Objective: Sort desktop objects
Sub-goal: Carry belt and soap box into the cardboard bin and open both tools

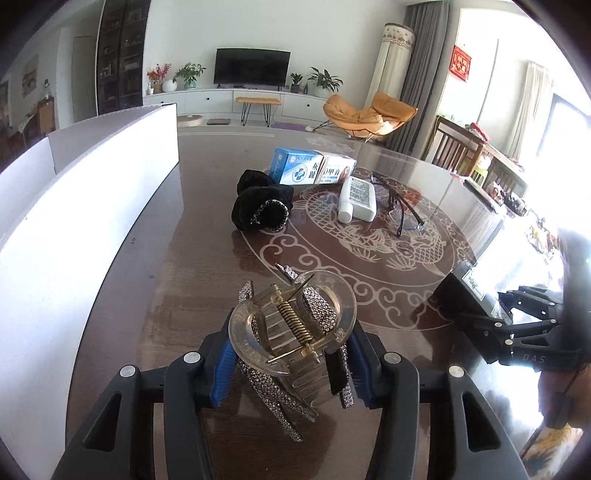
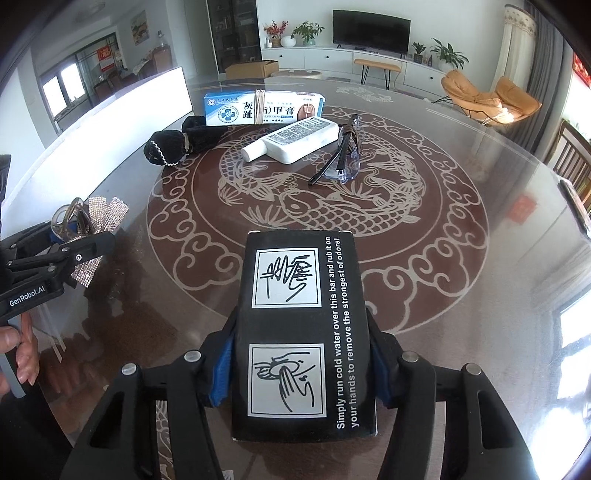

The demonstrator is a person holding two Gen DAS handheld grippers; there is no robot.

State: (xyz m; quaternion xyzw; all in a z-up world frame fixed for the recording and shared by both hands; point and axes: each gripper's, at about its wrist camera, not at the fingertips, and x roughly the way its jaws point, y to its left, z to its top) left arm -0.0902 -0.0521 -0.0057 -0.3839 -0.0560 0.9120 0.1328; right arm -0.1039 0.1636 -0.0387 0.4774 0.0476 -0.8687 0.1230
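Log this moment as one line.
left hand-held gripper: shut on hair claw clip | right hand-held gripper: shut on black box

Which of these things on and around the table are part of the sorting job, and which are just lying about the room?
Job: hair clip, black box, blue box, white bottle, glasses, black scrunchie.

Lying about: television, orange chair, potted plants.

I'm getting bright daylight from windows on the right, blown out w/ glare across the glass tabletop and the white panel. Strong fisheye bend and dark vignette at edges; centre sharp, no real blur.
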